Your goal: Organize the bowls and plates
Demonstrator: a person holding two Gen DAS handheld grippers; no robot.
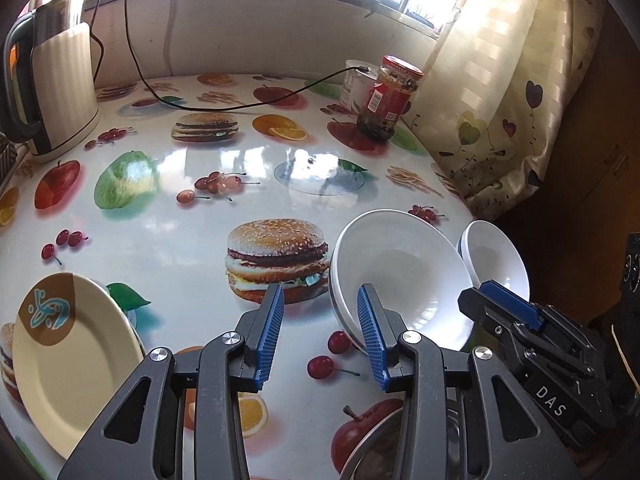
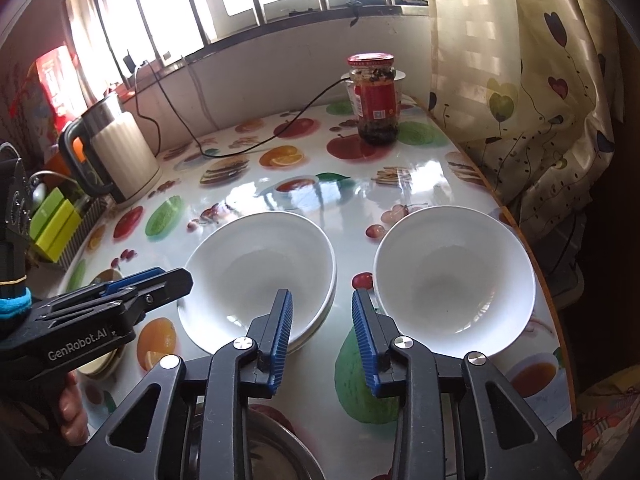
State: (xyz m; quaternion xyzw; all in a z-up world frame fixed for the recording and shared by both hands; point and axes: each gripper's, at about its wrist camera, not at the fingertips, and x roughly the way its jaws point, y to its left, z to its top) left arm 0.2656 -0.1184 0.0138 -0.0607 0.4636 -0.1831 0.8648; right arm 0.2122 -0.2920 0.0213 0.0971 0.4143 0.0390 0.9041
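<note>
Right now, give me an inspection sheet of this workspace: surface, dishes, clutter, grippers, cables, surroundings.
Surface: glossy table printed with food pictures.
Job's things: wide white bowl, apparently stacked on another; smaller white bowl to its right, apart; cream plate at left; metal bowl at near edge.
Clutter: red-lidded jar; white tub behind it; kettle.
Grippers: left gripper and right gripper both open, holding nothing.
Cables: black cord lying across far table.
Surroundings: barred window, patterned curtain.
</note>
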